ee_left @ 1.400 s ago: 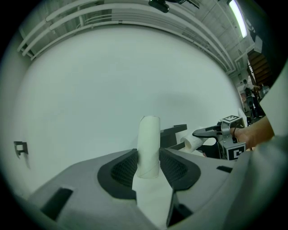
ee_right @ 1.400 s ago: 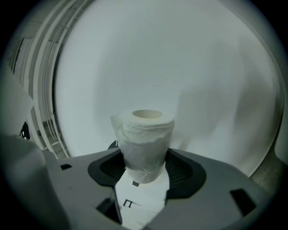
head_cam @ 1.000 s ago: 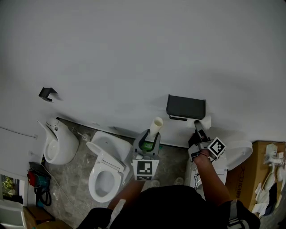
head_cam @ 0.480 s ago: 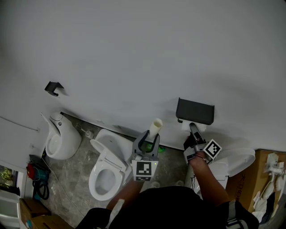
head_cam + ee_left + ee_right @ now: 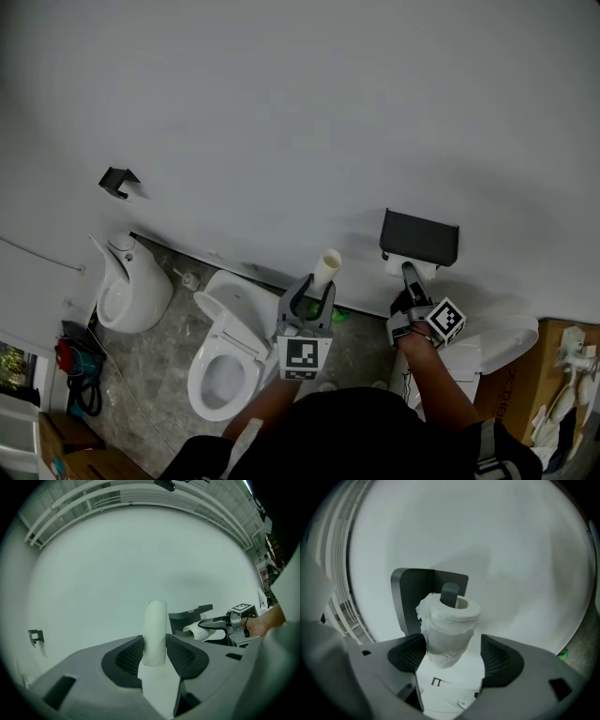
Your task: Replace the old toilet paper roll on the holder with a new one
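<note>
Left tongs (image 5: 154, 645) clamp the old tube (image 5: 155, 630), right tongs (image 5: 452, 654) opening round the new roll (image 5: 446, 625), and if half-seated it could slide off the holder (image 5: 411, 595).

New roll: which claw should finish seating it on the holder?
Right. The right claw straddles the roll, already threaded on the holder bar, jaws opening; the left claw is shut on the empty tube.

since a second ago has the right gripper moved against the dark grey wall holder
Yes: leftward along the dark grey wall holder, from its right end toward its left. The right gripper is opening its jaws around the white paper roll.
</note>
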`<state>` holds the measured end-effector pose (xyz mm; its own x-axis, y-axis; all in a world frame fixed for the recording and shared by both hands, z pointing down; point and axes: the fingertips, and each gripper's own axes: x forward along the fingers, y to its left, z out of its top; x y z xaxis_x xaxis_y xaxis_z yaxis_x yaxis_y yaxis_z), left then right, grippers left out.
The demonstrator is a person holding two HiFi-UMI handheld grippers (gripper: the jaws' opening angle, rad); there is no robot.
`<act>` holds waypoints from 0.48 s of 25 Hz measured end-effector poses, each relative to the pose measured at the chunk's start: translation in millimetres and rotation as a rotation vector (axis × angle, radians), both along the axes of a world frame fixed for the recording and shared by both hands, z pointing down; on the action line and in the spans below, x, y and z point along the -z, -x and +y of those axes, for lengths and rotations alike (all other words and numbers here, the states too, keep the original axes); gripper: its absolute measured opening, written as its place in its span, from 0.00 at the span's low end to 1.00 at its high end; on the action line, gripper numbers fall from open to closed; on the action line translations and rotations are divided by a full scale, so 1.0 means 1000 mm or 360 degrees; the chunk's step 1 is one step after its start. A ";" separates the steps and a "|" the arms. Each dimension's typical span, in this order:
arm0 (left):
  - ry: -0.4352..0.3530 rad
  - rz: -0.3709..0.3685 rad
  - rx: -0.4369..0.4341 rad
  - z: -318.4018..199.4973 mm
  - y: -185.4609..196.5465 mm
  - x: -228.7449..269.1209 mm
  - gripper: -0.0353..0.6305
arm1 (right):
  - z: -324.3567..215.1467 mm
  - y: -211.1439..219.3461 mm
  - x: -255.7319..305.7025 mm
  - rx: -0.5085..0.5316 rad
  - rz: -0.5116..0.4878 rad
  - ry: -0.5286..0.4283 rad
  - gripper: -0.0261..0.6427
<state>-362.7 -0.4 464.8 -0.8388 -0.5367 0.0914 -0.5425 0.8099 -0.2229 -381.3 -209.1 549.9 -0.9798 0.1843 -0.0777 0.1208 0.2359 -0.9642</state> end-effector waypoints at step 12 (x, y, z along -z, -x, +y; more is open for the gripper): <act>-0.0050 0.0039 -0.0107 -0.016 0.003 -0.003 0.28 | -0.019 -0.053 0.042 -0.0062 -0.0127 -0.0928 0.57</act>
